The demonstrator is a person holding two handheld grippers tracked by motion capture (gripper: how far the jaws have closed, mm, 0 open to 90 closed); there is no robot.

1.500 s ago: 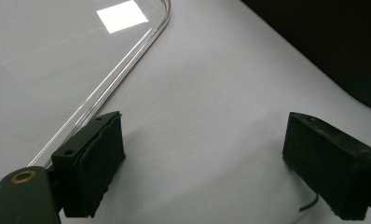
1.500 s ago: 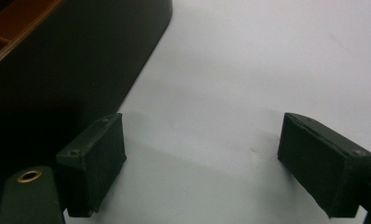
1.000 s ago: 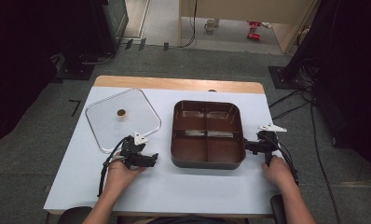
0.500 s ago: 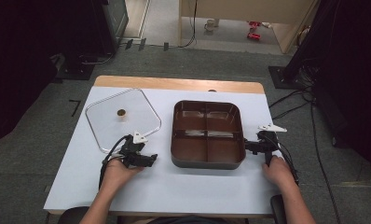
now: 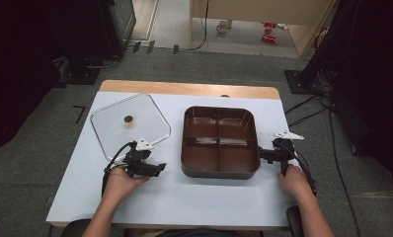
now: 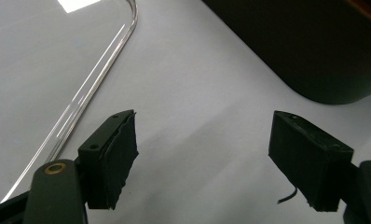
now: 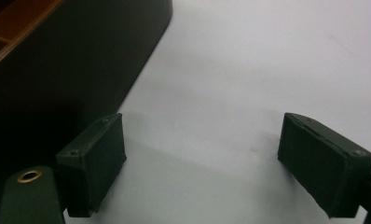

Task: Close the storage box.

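Note:
A brown square pot [image 5: 219,140] with four inner compartments sits mid-table. To its left lies a glass lid [image 5: 130,126] with a small knob [image 5: 128,119]. My left gripper [image 5: 157,168] rests low on the table between the lid's near corner and the pot, pointing at the pot. It is open; its jaws have just been closing a little with nothing between them. The left gripper view has the left gripper [image 6: 204,158], the lid's rim [image 6: 95,84] and the pot's wall [image 6: 305,46]. My right gripper [image 5: 261,155] is open beside the pot's right wall [image 7: 72,60], and the right gripper [image 7: 202,163] holds nothing.
The white tabletop [image 5: 184,197] has a wooden strip [image 5: 184,89] along its far edge. Cables [image 5: 308,106] run across the grey floor to the right. Dark equipment stands at both sides of the room.
The left hand has shifted a little near the lid's corner. The right hand, the pot and the lid stay where they were.

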